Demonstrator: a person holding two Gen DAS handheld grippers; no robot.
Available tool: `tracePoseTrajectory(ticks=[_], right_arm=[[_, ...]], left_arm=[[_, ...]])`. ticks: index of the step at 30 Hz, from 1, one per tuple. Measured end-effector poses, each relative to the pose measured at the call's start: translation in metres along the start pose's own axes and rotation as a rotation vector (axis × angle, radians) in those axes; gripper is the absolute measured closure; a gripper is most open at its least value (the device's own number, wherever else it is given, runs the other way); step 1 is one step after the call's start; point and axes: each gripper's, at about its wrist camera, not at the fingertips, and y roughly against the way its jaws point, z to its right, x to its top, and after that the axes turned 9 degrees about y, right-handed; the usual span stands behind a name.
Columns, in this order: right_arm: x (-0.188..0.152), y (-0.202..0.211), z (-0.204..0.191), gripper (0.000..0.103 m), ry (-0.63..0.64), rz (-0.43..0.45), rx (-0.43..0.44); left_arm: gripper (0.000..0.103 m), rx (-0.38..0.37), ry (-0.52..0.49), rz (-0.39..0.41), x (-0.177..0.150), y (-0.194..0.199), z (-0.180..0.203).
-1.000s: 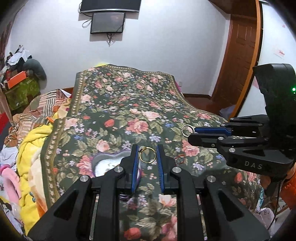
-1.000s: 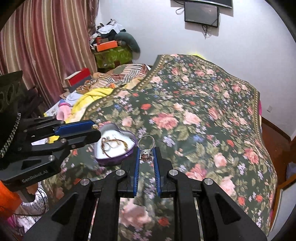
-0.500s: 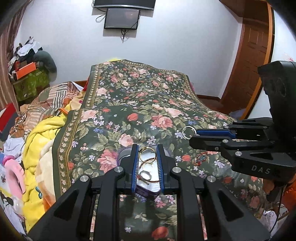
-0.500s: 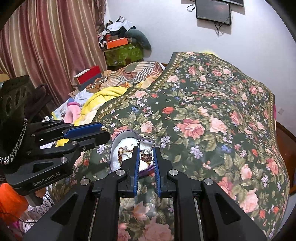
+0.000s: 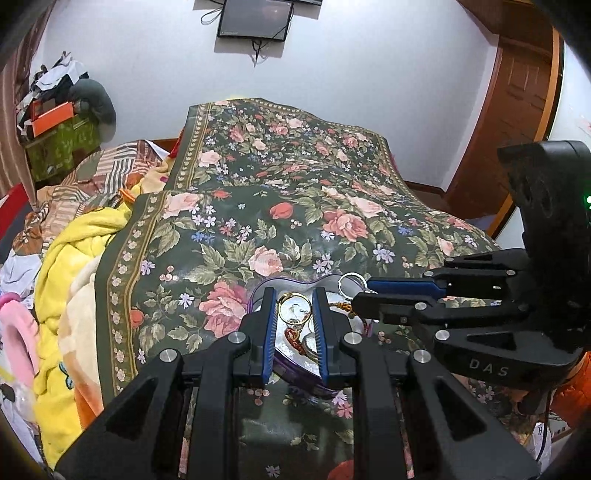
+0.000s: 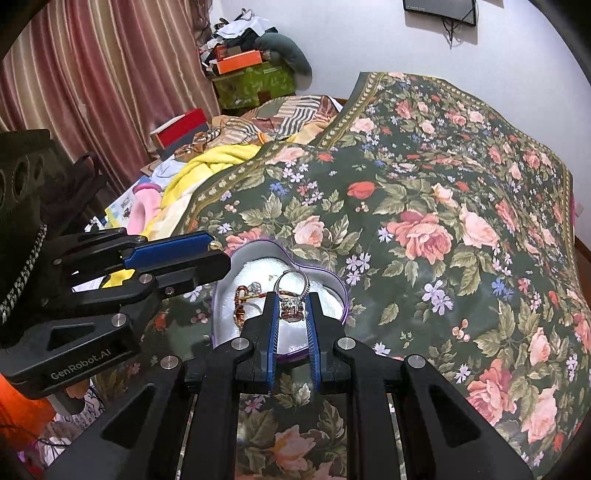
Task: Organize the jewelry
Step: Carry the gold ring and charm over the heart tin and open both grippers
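Fingers [image 5: 269, 314] of the left gripper [image 5: 294, 301] closed on a gold ring [image 5: 293, 309], pinched upright between the blue pads. Fingers [image 6: 272, 314] of the right gripper [image 6: 293, 301] closed on a silver ring [image 6: 291, 290], gripped at its stone setting, the band standing up above the tips. Both rings poised above a heart-shaped tin [image 6: 334, 286] with a purple rim and pale lining, resting on the bed. Inside the tin, more jewelry: a red-and-gold corded piece [image 6: 242, 299] lying loose beside a small silvery item. In the left wrist view, the right gripper [image 5: 356, 293] reaching in from the right, its ring showing as a silver loop [image 5: 351, 282] at the tips over the tin's far edge. Under the tin, a dark green floral bedspread [image 5: 295, 192] covering the bed. Left of it, a crumpled yellow blanket [image 5: 77, 251] and striped cloth. Farther off, a white wall with a dark screen [image 5: 255, 18], a wooden door [image 5: 517, 92], striped curtains [image 6: 92, 74].
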Motion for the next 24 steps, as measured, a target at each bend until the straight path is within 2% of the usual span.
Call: tracePoseTrajectory(ticks=[18, 24], right_arm=[[-0.005, -0.012, 0.007, 0.089, -0.016, -0.048, 0.011], [-0.004, -0.004, 0.004, 0.089, -0.006, -0.030, 0.005]], left_arm=[[0.085, 0.002, 0.012, -0.037, -0.002, -0.016, -0.002], [0.085, 0.005, 0.008, -0.030, -0.003, -0.011, 0.000]])
